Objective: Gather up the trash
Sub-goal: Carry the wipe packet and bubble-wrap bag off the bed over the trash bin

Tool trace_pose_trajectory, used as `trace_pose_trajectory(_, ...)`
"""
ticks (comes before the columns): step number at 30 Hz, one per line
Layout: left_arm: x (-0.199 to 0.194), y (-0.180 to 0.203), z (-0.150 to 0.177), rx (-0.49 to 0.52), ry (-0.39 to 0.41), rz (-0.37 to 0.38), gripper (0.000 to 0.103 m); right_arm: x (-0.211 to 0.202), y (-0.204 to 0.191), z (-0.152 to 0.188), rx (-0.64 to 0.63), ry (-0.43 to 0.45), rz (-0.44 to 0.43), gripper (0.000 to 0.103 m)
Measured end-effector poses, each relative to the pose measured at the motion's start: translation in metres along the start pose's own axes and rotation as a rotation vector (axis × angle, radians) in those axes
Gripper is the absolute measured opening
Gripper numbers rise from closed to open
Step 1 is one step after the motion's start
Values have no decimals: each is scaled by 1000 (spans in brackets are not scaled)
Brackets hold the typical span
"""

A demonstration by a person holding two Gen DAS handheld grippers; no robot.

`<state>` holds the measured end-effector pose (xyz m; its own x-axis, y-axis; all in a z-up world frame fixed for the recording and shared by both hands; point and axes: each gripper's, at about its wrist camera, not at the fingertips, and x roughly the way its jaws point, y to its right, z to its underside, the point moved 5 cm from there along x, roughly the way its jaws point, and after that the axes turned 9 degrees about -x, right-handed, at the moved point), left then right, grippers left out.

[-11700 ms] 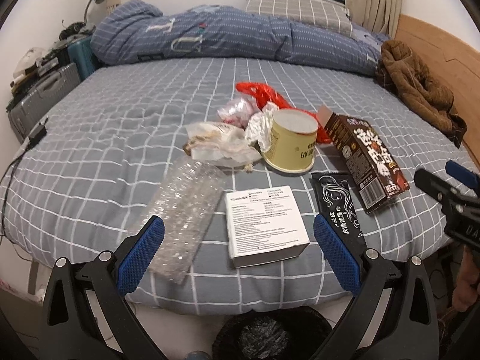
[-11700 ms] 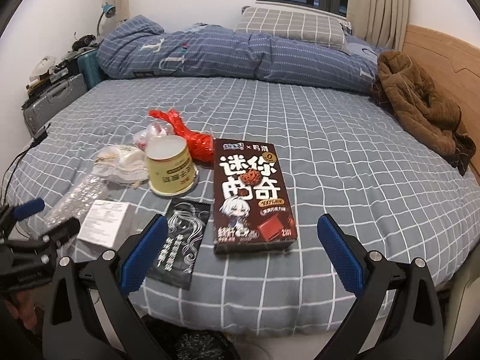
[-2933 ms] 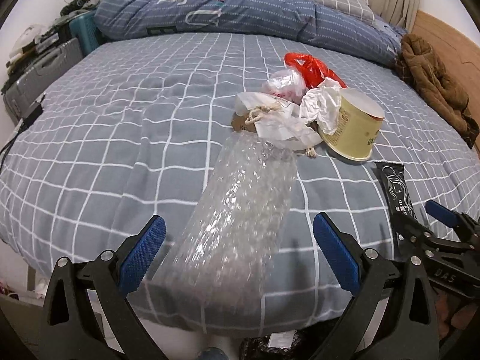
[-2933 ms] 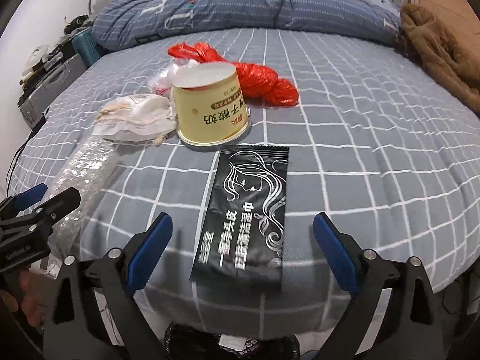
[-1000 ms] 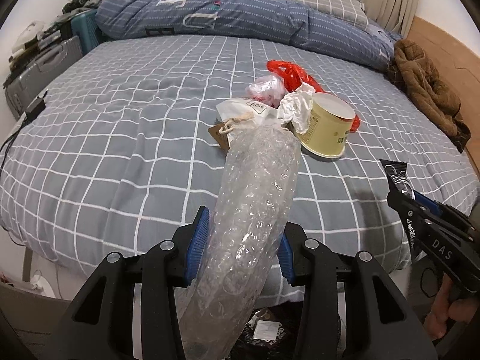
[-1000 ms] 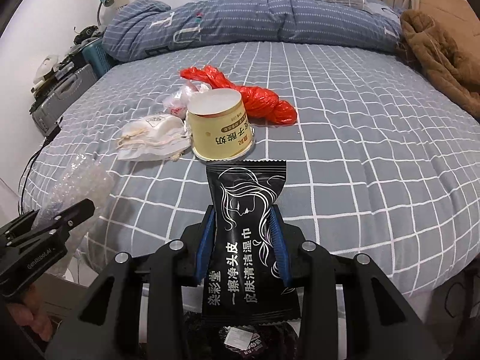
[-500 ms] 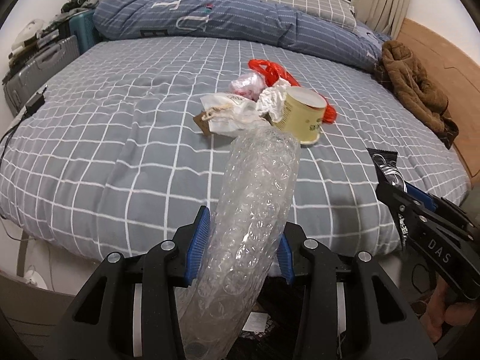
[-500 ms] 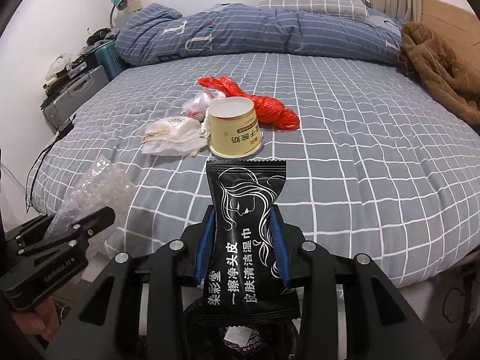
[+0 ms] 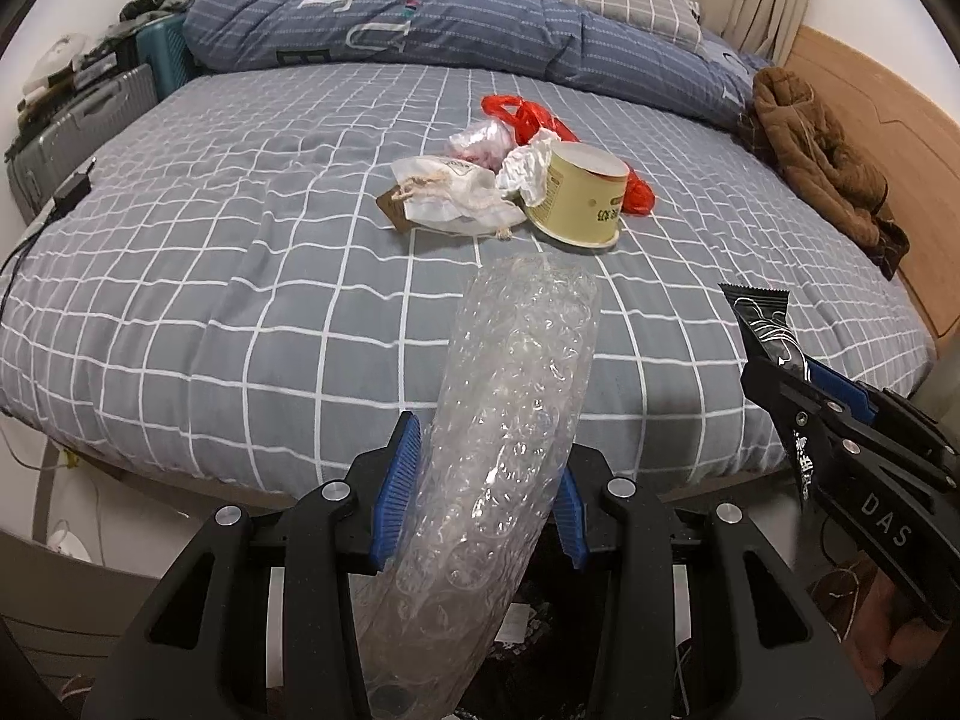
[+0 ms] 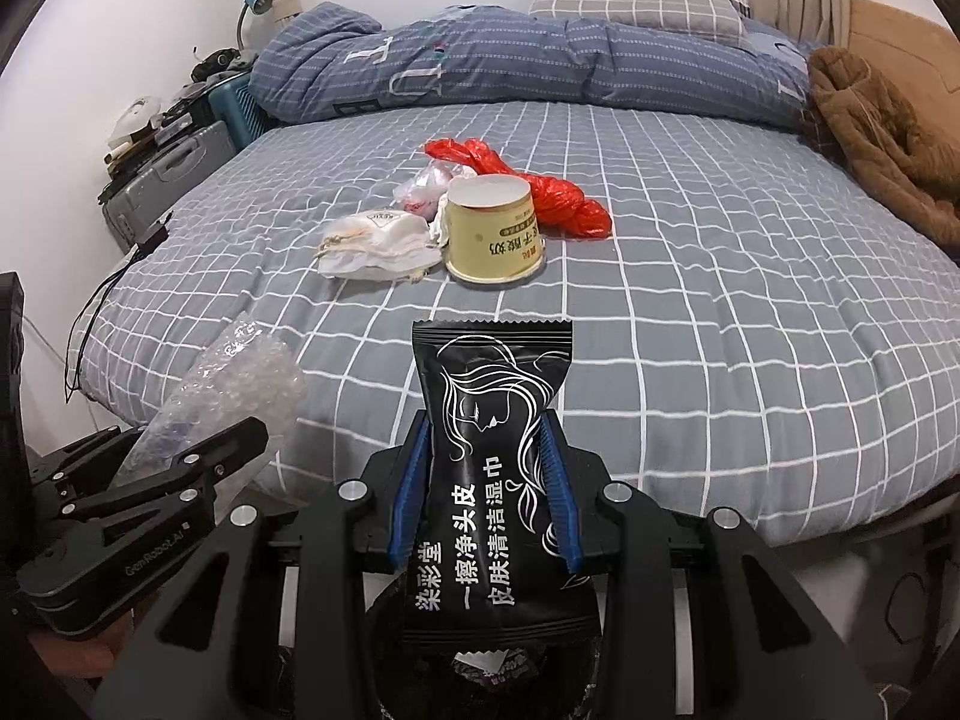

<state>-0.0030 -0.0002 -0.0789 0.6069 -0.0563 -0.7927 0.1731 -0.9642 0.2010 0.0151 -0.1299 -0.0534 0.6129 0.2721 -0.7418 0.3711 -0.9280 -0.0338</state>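
My left gripper [image 9: 480,486] is shut on a clear bubble-wrap roll [image 9: 510,420], held off the bed's front edge. My right gripper [image 10: 483,492] is shut on a black wet-wipe packet [image 10: 489,468], held above a black-lined trash bin [image 10: 480,672] on the floor. The packet [image 9: 765,324] and right gripper also show at the right of the left wrist view. On the grey checked bed [image 10: 720,330] lie a yellow yogurt tub [image 10: 495,234], a red plastic bag [image 10: 558,198], a white drawstring pouch [image 10: 375,246], a clear bag [image 10: 423,189] and crumpled white paper [image 9: 528,165].
A blue duvet [image 10: 510,60] and pillow [image 10: 636,0] lie at the bed's far end. A brown jacket [image 10: 888,138] lies by the wooden headboard on the right. Suitcases [image 10: 174,168] and clutter stand left of the bed, with cables [image 10: 96,312] hanging down.
Both grippers have drawn back from the bed with their items, so the bed trash looks farther away. Both stay shut on the same things.
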Motion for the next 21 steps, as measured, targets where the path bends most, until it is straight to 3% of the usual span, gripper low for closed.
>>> trace_pose_trajectory(21, 2, -8, 52, -12, -76, -7, 40, -2, -8, 43, 23, -62, -17, 35)
